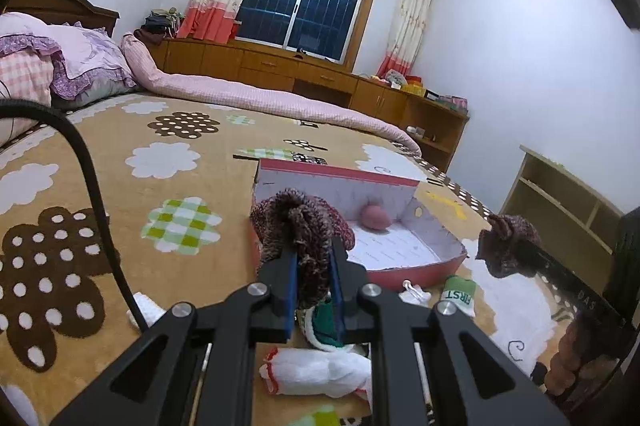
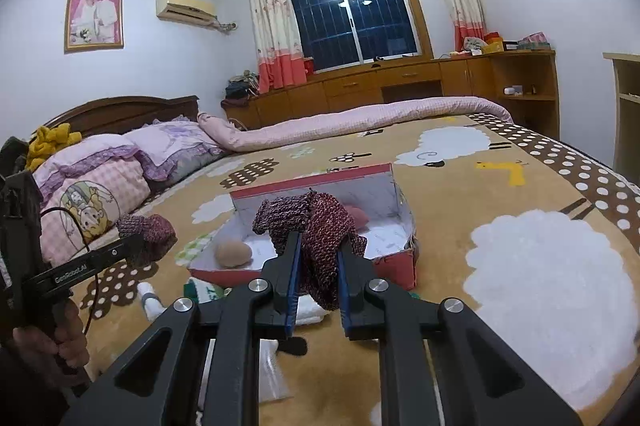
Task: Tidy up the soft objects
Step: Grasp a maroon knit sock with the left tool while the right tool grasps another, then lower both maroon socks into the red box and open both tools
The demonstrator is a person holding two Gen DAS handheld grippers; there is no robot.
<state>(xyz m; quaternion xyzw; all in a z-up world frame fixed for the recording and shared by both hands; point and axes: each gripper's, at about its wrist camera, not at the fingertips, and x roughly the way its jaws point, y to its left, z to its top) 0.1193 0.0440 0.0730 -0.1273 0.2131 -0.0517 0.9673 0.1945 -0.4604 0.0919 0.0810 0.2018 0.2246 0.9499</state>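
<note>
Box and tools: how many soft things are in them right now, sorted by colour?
Pink ball, in box: 1
Tan ball, in box: 1
Maroon knit pieces, one in left tool, one in right tool: 2
Total: 4

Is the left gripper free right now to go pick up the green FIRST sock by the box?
Probably not yet. The left gripper is shut on a maroon knit sock, so its jaws are occupied. The way to the green sock looks clear, beside the red box.

Dark window (image 2: 352,12) between curtains (image 2: 276,26) above wooden cabinets (image 2: 360,88)
</note>
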